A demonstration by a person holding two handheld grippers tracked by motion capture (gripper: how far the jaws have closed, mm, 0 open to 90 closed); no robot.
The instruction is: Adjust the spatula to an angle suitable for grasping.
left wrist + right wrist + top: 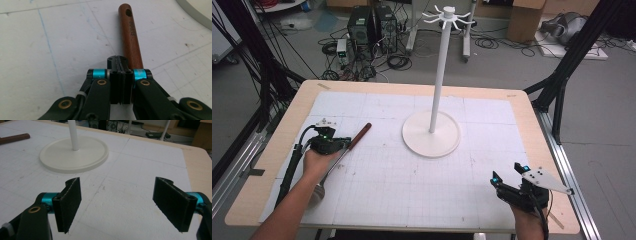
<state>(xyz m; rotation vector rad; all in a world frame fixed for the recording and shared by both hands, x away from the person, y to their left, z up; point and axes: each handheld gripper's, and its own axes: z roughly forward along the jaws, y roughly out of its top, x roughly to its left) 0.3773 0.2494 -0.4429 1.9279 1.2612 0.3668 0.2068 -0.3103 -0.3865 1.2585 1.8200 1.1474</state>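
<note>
Your left gripper [343, 143] sits at the left of the white gridded mat [412, 200], its jaws pressed together over the ladle [343, 152]. In the left gripper view the two black pads meet face to face at the ladle's brown wooden handle [129, 35], which runs straight away from the tips toward the top of that view, its far end pierced by a hanging hole. Whether the thin metal shaft is pinched between the pads cannot be told, since the jaws hide that spot.

From the high view, the ladle lies flat and diagonal on the mat: the wooden handle points up and right toward the white stand [432, 134], while the metal bowl [316, 192] rests nearer you, just beside your left forearm. The handle's tip lies near the stand's round base, apart from it.

Your right gripper [509, 180] hovers at the mat's lower right corner, well apart from the ladle, jaws spread wide with nothing but bare mat between them. In its own view, the stand's base [75, 157] lies ahead.
</note>
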